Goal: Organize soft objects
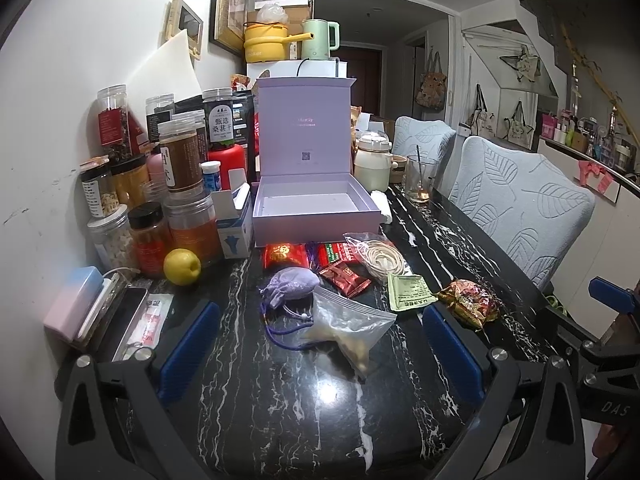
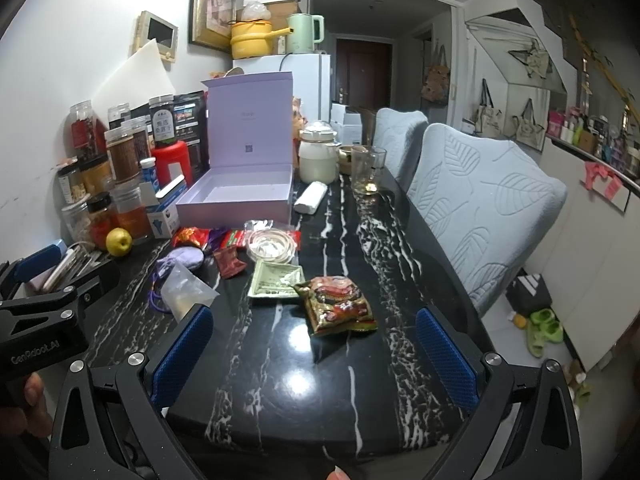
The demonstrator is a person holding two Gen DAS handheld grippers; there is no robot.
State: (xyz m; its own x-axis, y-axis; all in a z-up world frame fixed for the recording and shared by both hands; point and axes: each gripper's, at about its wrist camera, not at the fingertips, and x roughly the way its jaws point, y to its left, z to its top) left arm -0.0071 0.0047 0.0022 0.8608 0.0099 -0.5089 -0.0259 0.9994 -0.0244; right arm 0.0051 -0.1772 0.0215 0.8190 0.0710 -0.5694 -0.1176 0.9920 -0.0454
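Soft pouches and packets (image 1: 352, 276) lie scattered before the open lilac box (image 1: 316, 208). We hold left gripper (image 1: 320, 344) and right gripper (image 2: 316, 344) wide open, empty, above the marble table (image 2: 280, 380).

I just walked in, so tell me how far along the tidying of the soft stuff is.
Nothing looks done: the lilac box sits open and empty. Nothing is in hand; the left gripper and right gripper are both open. Left: the purple pouch, zip bag and snack packets lie on the table.
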